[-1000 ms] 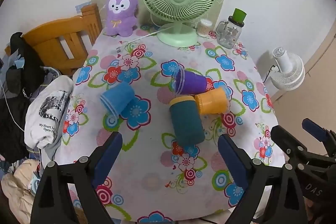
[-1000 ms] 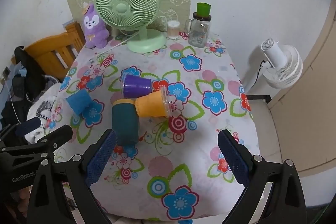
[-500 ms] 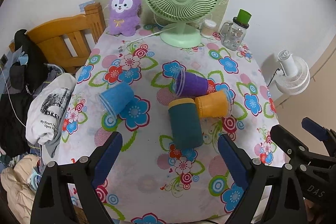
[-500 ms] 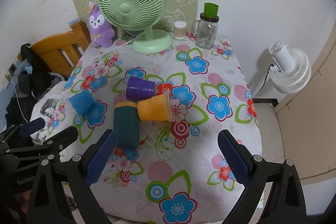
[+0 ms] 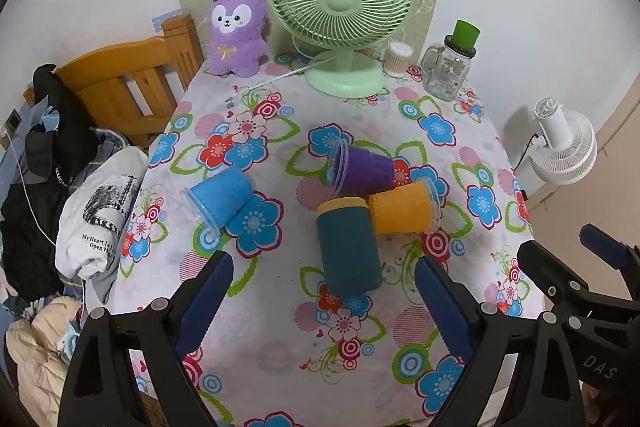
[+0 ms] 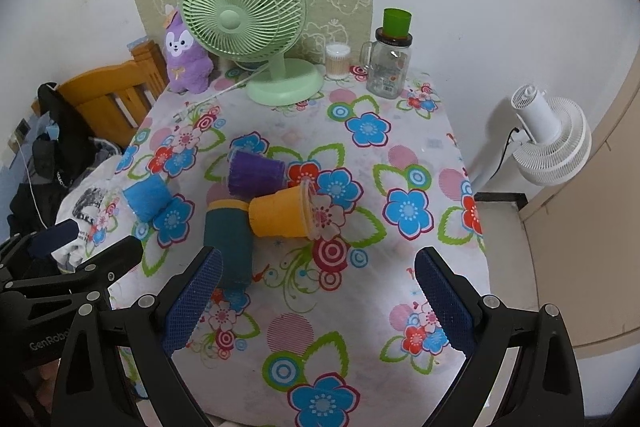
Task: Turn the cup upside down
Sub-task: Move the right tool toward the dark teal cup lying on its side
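The left hand-held gripper is held wide open above the near edge of the bench, and nothing is gripped between its blue pads. The right hand-held gripper is likewise spread wide and empty over the near right part of the bench.

Four cups are seen lying on their sides on the flowered cloth. A teal cup lies straight ahead of the left hand-held gripper, between the lines of its fingers, with its yellow-banded end turned away. An orange cup is touching the far end of the teal cup on the right, with its mouth turned right. A purple cup lies just beyond these two, touching the orange one, with its mouth turned left. A blue cup lies apart, ahead and to the left of the left finger, its mouth turned toward the near left.

From the right hand-held gripper, the teal cup is found just ahead of the left finger, partly hidden by it, and the orange cup ahead, left of centre.

At the far edge of the bench a green fan, a plush toy and a glass jar are stood.
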Demonstrator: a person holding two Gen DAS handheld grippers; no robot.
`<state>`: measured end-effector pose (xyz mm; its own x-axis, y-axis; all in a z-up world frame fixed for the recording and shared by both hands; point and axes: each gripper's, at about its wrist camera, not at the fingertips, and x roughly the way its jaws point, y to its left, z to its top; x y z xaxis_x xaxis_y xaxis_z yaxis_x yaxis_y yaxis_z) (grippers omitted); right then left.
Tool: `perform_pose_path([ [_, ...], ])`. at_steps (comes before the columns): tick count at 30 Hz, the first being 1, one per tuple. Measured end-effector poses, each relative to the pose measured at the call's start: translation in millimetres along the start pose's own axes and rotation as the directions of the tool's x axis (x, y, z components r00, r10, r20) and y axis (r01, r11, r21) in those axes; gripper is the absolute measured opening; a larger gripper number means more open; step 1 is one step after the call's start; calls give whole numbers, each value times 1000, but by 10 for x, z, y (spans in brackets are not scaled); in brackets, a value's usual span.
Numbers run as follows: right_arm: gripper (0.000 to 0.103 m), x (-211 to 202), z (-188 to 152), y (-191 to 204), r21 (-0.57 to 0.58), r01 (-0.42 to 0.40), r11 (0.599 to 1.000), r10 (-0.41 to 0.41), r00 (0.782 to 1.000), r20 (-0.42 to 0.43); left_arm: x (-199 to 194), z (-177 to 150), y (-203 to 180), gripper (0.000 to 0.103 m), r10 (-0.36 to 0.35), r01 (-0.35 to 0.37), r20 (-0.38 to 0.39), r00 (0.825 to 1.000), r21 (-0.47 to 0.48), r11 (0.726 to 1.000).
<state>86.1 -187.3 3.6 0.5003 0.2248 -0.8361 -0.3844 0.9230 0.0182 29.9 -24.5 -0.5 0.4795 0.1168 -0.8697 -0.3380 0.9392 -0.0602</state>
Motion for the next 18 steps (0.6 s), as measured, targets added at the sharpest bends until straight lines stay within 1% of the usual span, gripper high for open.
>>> perform_pose_path([
  [3,98,32,9,-25,-10,5,1000,-5,1000,-6,16,10,-23,93,23,-23,-6,1000,2,1000],
  [9,98,59,18,-57,-23,-6,1000,6,1000,-4,12,26,-33,94,36,-36,-2,999,-15,999],
  [11,98,53,23,-62,-23,8,1000,-8,1000,1,-9,33,-42,94,51,-50,5,999,-10,999],
  [14,98,27,43,-70,-31,22,999,-22,1000,20,-25,53,-61,94,56,-56,7,998,-11,998],
  [18,98,25,62,-103,-25,7,1000,-7,1000,18,-30,50,-106,94,52,-52,15,999,-8,999],
])
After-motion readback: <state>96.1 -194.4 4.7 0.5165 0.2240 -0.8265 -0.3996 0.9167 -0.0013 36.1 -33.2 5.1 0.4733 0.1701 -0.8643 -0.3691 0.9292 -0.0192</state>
